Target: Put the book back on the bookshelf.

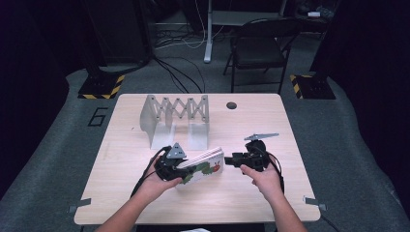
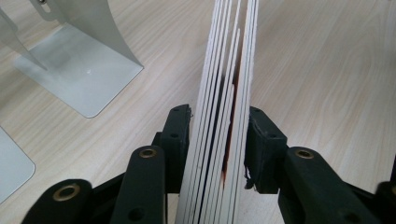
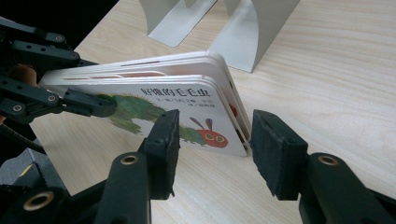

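Left claw [image 2: 219,135] clamps stiff, round-cornered board book [image 3: 187,98].

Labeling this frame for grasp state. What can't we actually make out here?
- Board book: back cover hidden in the high view by the book itself.
- Left gripper: its view shows page edges, not the cover art.
- Right gripper: open near the book's corner; contact unclear, as its jaws overlap the cover.
- Book title: too small to read.
- Metal rack: top cut off by the frame edge.
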Tool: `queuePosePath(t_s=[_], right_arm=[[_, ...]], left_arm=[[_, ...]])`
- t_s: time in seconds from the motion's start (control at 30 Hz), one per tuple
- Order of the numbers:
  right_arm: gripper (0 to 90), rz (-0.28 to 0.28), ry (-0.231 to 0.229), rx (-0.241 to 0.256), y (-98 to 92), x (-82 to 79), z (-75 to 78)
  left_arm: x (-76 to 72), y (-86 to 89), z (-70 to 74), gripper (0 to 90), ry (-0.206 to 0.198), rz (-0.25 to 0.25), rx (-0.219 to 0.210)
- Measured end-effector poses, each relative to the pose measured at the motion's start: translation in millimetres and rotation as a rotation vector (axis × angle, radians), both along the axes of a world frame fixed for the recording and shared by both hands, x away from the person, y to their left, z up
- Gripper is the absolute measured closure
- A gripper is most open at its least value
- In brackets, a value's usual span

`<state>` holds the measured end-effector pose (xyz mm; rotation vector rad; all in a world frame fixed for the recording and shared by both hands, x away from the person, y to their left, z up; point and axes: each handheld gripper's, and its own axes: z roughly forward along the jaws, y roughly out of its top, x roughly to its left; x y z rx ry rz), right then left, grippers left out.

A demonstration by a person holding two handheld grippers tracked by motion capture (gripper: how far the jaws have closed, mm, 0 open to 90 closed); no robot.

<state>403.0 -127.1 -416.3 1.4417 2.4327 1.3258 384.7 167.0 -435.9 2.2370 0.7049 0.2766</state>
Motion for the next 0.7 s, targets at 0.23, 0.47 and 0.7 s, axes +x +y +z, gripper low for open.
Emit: queuePosePath(t_s=[0.23,0.47,0.7], right_arm=[[52.0,-0.011,0.004,0.007,-3.6,1.8,-1.5],[52.1,-0.018,0.005,0.004,-5.6,2.8,-3.0],[52.1,-0.021,0.008,0.007,-6.5,4.1,-4.1]], left_arm=[[0.5,-3.8,1.7,69.8,0.008,-0.021,0.022],[-1.6,-7.8,1.3,74.4,0.014,-0.044,0.011],[-2.8,-10.2,1.2,75.5,0.007,-0.046,0.014]])
